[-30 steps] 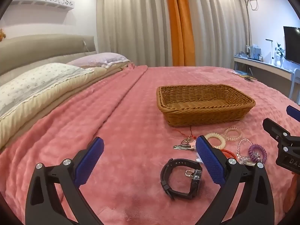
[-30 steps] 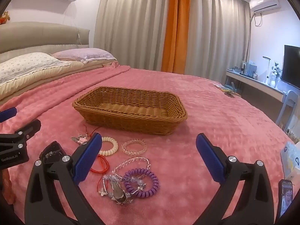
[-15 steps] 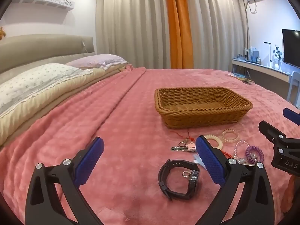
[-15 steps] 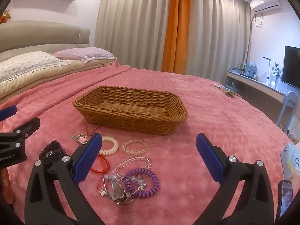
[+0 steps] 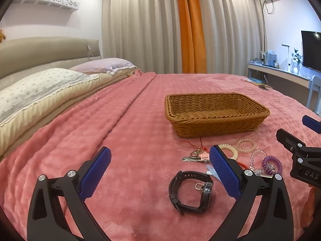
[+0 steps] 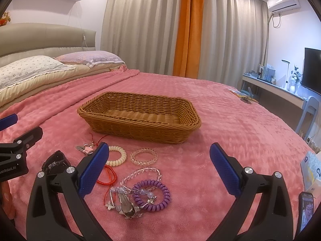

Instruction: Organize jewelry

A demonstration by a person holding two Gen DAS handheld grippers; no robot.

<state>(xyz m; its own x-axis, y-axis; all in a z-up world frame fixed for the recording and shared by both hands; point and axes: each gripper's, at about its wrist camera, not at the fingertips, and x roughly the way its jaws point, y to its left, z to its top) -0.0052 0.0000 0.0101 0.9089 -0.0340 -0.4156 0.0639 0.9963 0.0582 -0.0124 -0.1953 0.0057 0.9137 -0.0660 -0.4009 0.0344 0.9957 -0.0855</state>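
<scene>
"GenRobot.AI" on left gripper point(image 6: 12, 158); "DAS" on right gripper point(image 5: 305, 164).

A home bedroom: pink-blanketed bed point(image 6: 230, 132), pillows point(image 6: 30, 66) at ten o'clock, curtains point(image 6: 152, 26) at twelve, television point(image 6: 312, 70) at three.

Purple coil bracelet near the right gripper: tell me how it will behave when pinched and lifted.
The purple coil bracelet looks like springy plastic coil, so it will probably stretch and flex, not stay rigid. It overlaps the clear bead strand and touches the silver hair clip, so those may snag and drag along. It seems light.
</scene>
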